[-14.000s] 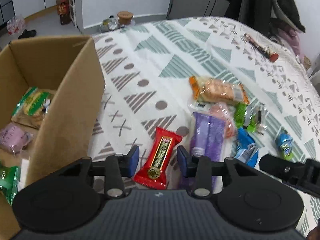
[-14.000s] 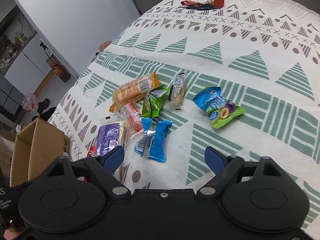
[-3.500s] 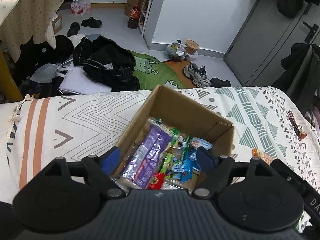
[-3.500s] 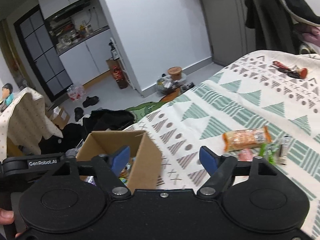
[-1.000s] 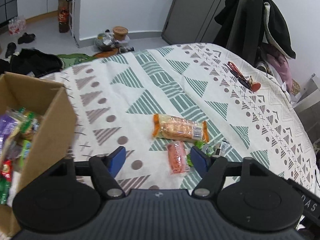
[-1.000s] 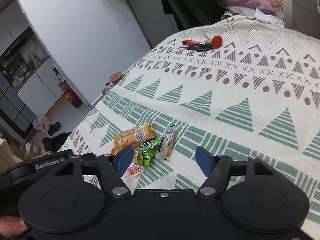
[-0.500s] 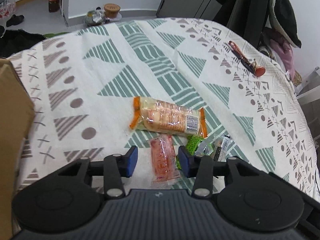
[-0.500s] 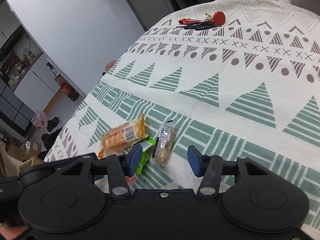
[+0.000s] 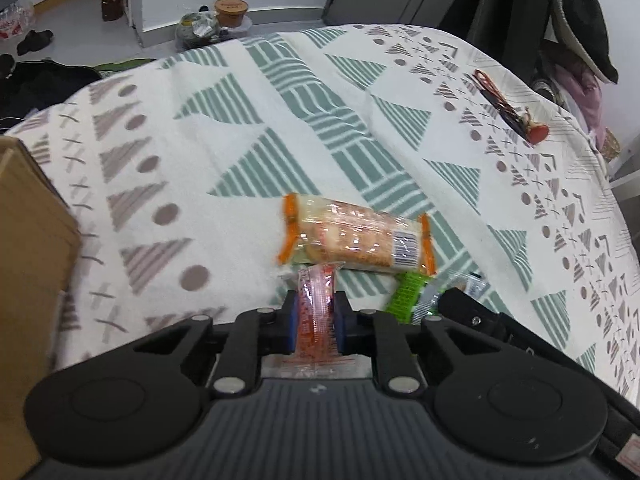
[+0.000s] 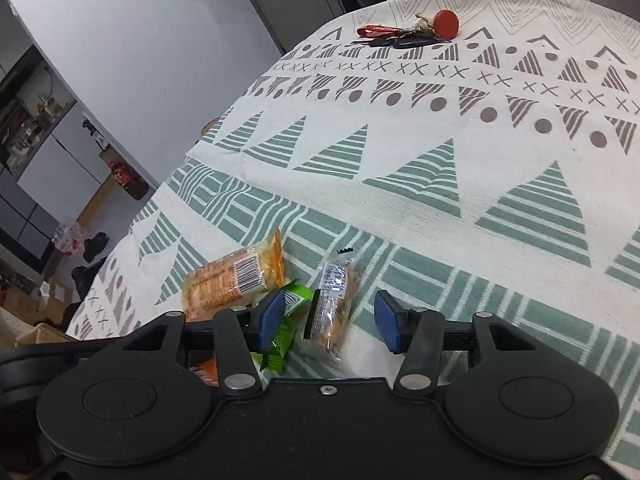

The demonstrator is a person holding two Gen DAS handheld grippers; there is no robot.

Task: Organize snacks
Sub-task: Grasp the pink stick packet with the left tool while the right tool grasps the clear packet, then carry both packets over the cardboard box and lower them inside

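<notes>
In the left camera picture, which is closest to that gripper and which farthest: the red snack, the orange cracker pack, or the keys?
1. Red snack: clamped in the left gripper.
2. Orange cracker pack: just beyond it.
3. Keys: far right, near the bed's edge.

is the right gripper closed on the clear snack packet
No, the right gripper is open, its blue pads apart either side of the clear snack packet.

Red sachet [image 9: 316, 308] pinched upright, orange pack [image 9: 356, 240] – green packet [image 9: 408, 294] lying flat
</notes>
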